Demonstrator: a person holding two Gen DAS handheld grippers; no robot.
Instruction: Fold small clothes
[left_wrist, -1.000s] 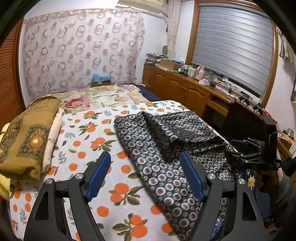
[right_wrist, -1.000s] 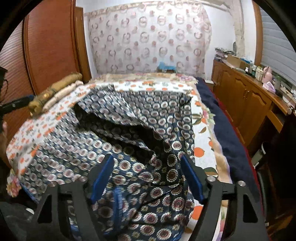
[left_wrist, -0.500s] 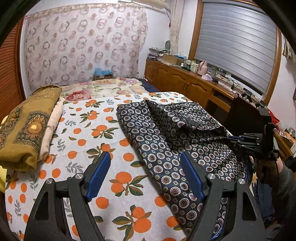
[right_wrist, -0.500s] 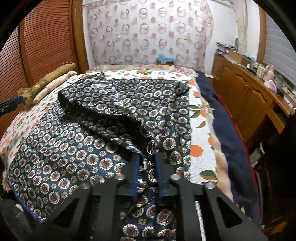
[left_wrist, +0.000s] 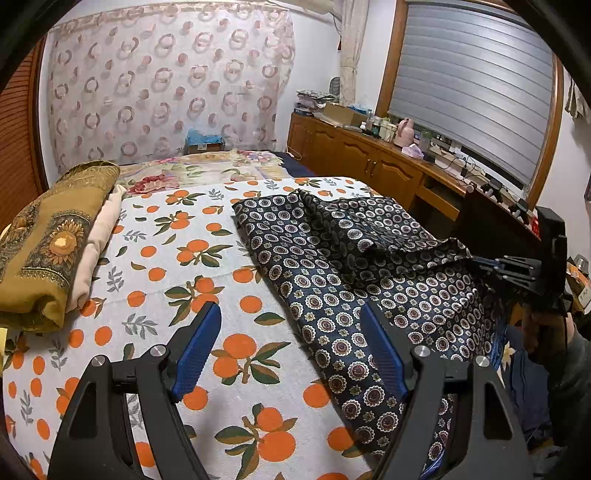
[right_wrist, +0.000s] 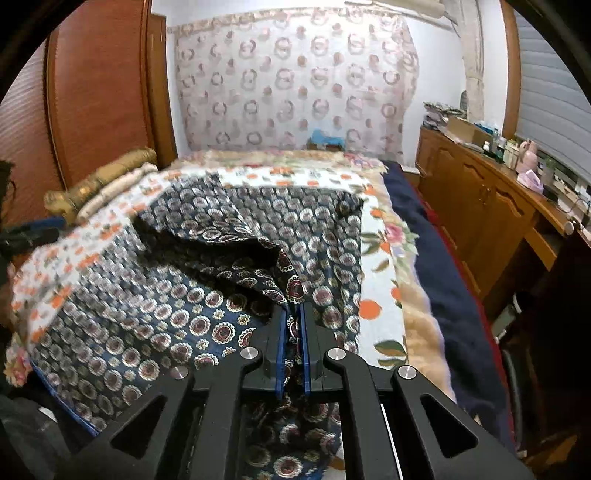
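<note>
A dark blue garment with round medallion print lies spread on the orange-print bed sheet. My right gripper is shut on a raised fold of this garment near its edge, lifting the cloth into a ridge. From the left wrist view that same right gripper shows at the far right, pinching the garment's corner, with a hand below it. My left gripper hovers open over the sheet at the garment's left edge, nothing between its blue pads.
Folded mustard and cream cloths are stacked at the bed's left side. A wooden cabinet with clutter runs along the right under a shuttered window. A dark blue blanket edges the bed's right side. A wooden wardrobe stands at the left.
My right gripper closed from open onto a fold of the garment and raised it slightly. The left gripper stayed open and nearly still over the sheet.
</note>
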